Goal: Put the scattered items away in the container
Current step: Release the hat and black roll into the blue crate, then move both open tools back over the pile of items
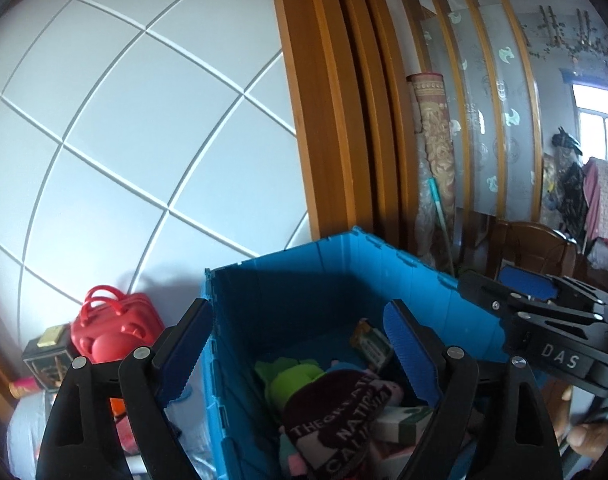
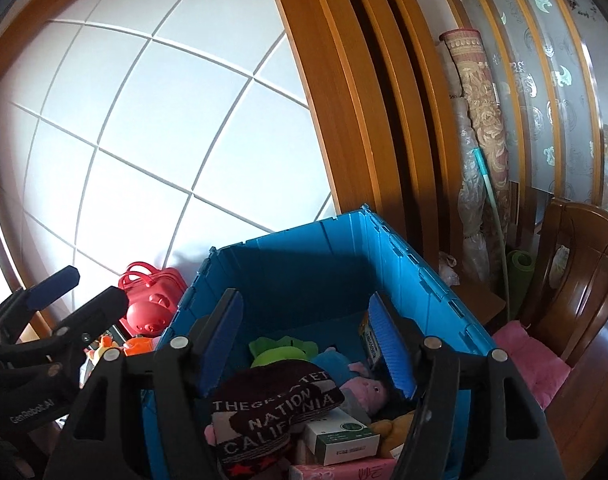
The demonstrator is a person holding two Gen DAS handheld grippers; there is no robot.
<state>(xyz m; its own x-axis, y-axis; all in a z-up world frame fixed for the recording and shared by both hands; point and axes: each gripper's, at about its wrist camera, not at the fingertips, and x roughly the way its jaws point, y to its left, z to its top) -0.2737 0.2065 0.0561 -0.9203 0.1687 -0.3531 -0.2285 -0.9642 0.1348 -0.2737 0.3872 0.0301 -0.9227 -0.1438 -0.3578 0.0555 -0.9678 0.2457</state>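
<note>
A blue plastic crate (image 1: 328,280) (image 2: 304,256) holds several items: a dark red knit hat with white lettering (image 1: 336,424) (image 2: 276,408), a green plush toy (image 1: 292,376) (image 2: 284,350), a pink plush toy (image 2: 364,392), a white and green box (image 2: 340,436) and a pink box (image 2: 340,472). My left gripper (image 1: 300,352) is open and empty above the crate's left wall. My right gripper (image 2: 308,344) is open and empty above the crate. The right gripper also shows at the right of the left wrist view (image 1: 544,300). The left gripper shows at the left of the right wrist view (image 2: 76,288).
A red toy case (image 1: 116,328) (image 2: 152,300) and small orange toys (image 2: 124,346) lie left of the crate. A dark box (image 1: 48,354) stands further left. A white tiled wall (image 1: 144,140) is behind. A wooden chair with a pink cushion (image 2: 544,360) stands at the right.
</note>
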